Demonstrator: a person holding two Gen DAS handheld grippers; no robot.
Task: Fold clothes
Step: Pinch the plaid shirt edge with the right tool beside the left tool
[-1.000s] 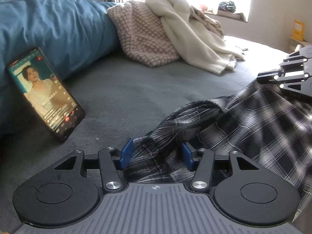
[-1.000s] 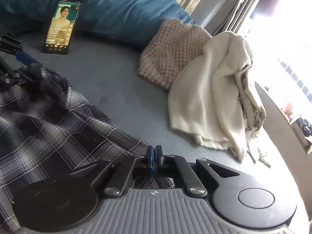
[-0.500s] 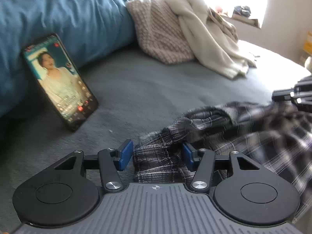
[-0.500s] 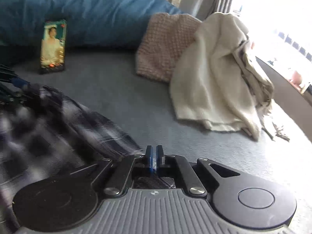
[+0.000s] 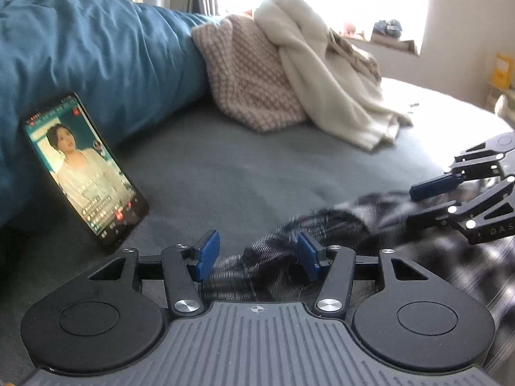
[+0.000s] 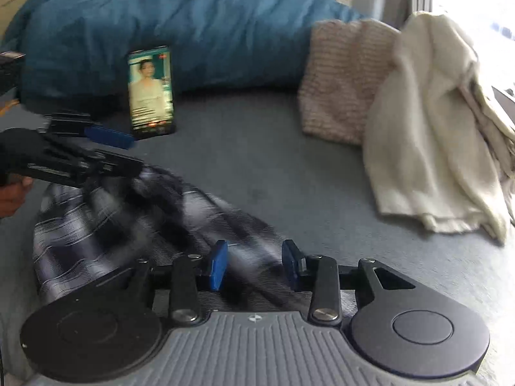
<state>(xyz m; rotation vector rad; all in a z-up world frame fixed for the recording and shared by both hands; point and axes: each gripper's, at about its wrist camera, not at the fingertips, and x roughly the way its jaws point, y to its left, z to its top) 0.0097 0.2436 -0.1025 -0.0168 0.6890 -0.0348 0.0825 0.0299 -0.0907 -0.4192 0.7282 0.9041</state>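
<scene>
The grey bed (image 5: 225,167) carries everything; a blue duvet (image 5: 96,58) banks up from nine to eleven o'clock. A cream garment (image 5: 331,80) and a pink knit (image 5: 251,83) are heaped at twelve to one o'clock. The plaid shirt (image 6: 128,225) lies crumpled at the near edge, five to six o'clock in the left view. It looks light, soft and limp, so it should be taken by an edge or corner. A phone (image 5: 83,170) leans on the duvet. The left claw (image 5: 256,255) stands half open, cloth bunched between its pads without a clear pinch. The right claw (image 6: 254,265) is opening, shirt between the jaws but free.
</scene>
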